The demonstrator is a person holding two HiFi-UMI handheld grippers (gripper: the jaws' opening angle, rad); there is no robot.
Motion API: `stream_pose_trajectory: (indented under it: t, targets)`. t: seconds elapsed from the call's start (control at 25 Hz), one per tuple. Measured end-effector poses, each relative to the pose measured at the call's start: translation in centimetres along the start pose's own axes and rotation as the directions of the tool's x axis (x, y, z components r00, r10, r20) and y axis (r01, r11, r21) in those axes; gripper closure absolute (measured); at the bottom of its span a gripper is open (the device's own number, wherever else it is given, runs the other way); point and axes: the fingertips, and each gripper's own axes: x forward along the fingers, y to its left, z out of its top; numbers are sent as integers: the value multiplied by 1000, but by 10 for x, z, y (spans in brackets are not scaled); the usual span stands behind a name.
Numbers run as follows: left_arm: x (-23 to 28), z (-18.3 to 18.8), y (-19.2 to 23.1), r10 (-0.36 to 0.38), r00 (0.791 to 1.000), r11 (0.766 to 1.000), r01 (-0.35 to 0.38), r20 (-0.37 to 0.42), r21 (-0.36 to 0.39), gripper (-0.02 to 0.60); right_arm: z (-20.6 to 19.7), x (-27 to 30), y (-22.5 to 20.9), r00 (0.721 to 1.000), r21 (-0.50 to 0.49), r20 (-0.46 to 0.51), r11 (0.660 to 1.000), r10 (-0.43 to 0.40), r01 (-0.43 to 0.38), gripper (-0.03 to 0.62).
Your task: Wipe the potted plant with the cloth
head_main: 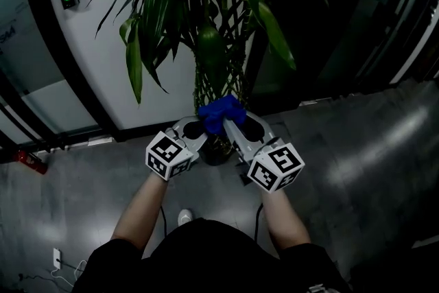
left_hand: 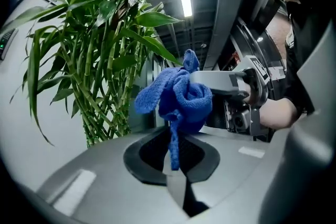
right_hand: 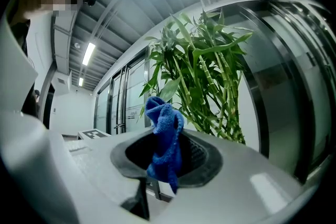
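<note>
Blue cloth [head_main: 221,112]: terry, bunched into a wad at the centre of the head view. It is held in the air between the two grippers, just in front of the plant's canes, with no contact visible.
Handling (judged): light and limp, with a grippy pile. It should not slip, but it sags and folds. Best taken by an edge or fold, leaving a free pad to wrap a leaf.
Left gripper [head_main: 195,130]: jaws closed down on a thin hanging tail of the cloth. In its own view the wad sits above them.
Right gripper [head_main: 231,123]: jaws pinched on a fold. In its own view a loose end droops below.
Plant [head_main: 206,31]: upper centre, with many thin green canes and long strap leaves. Judged springy and easy to crease, so support each leaf from beneath while wiping.
Pot [head_main: 218,147]: dark, lower centre, partly hidden by the grippers, standing on the grey floor [head_main: 370,147].
Status (judged): no wiping contact yet.
Risk: with both tools on one wad, little wiping face is left.
</note>
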Motion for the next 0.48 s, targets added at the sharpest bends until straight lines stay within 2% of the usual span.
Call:
stream_pose_trajectory:
  t: [0.24,0.48]
  targets:
    - [-5,6,-33,34,999,999,-33,33,-33,575,0,-37,7,1000,15,11,1000,16,-17,490]
    - [-1,-11,-64,37,999,997,-36,19,-64,574,-18,-78,2,1000,69,7,998,-9,9,490]
